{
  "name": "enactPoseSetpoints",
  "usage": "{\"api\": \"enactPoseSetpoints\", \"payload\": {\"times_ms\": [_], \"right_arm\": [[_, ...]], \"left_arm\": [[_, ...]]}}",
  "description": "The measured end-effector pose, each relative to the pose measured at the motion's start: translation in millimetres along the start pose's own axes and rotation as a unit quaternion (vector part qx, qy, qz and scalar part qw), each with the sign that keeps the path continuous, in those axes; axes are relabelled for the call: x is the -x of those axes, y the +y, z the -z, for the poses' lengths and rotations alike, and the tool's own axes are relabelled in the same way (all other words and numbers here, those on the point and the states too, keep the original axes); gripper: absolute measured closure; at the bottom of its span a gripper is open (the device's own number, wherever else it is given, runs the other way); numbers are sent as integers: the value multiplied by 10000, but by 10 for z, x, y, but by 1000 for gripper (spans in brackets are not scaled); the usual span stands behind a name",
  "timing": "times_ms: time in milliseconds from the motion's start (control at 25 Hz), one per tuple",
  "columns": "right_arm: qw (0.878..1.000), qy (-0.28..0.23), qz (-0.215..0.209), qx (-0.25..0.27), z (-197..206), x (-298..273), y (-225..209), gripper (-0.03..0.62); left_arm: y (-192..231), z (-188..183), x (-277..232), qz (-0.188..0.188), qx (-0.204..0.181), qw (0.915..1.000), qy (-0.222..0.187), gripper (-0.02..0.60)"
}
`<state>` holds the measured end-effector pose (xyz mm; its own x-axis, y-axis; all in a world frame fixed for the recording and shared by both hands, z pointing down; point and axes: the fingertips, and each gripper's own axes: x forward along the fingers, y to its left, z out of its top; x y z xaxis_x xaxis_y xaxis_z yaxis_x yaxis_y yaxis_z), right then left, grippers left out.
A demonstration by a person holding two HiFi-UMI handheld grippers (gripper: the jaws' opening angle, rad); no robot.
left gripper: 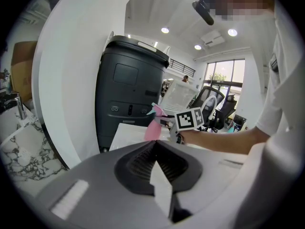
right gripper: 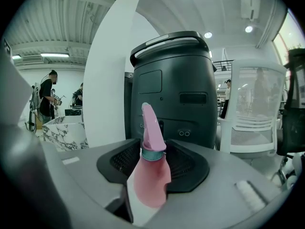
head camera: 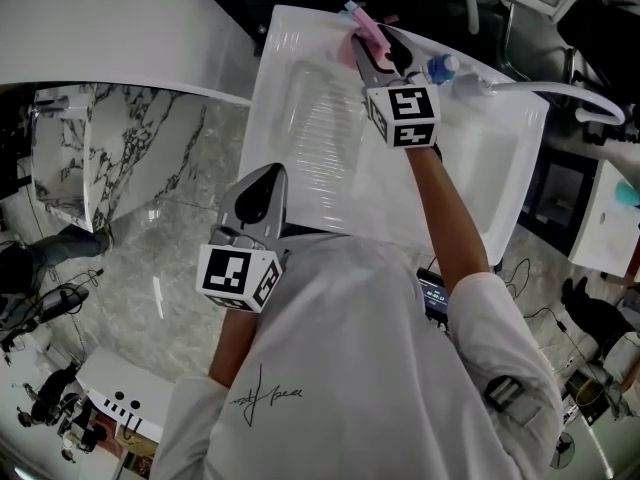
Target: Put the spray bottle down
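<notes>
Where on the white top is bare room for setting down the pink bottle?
The ridged middle of the white top and its left side are bare. The far edge is crowded: the right gripper with the pink bottle, and a blue-and-white thing beside it.

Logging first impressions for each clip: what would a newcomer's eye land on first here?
The pink spray bottle stands between the jaws of the right gripper, which is stretched out to the far edge of the white table. Behind it looms a big dark grey bin-like unit. The left gripper sits close to the person's chest, jaws together and empty.
</notes>
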<state>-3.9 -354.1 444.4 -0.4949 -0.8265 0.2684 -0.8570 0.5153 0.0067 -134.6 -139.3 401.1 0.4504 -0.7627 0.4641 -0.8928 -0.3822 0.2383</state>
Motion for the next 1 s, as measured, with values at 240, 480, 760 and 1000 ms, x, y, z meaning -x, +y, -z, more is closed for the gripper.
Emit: {"api": "enactPoseSetpoints", "payload": {"times_ms": [240, 480, 760, 1000], "right_arm": [[10000, -5, 17, -50, 0, 47, 0, 448], [10000, -2, -2, -84, -6, 100, 18, 448], [9999, 37, 16, -109, 10, 173, 23, 448], [9999, 55, 66, -145, 34, 263, -3, 448]], "left_arm": [[-22, 7, 26, 14, -34, 10000, -26, 534], [-44, 12, 48, 23, -40, 10000, -60, 534], [-93, 14, 63, 78, -54, 9999, -98, 534], [-131, 25, 88, 116, 8, 9999, -127, 532]]}}
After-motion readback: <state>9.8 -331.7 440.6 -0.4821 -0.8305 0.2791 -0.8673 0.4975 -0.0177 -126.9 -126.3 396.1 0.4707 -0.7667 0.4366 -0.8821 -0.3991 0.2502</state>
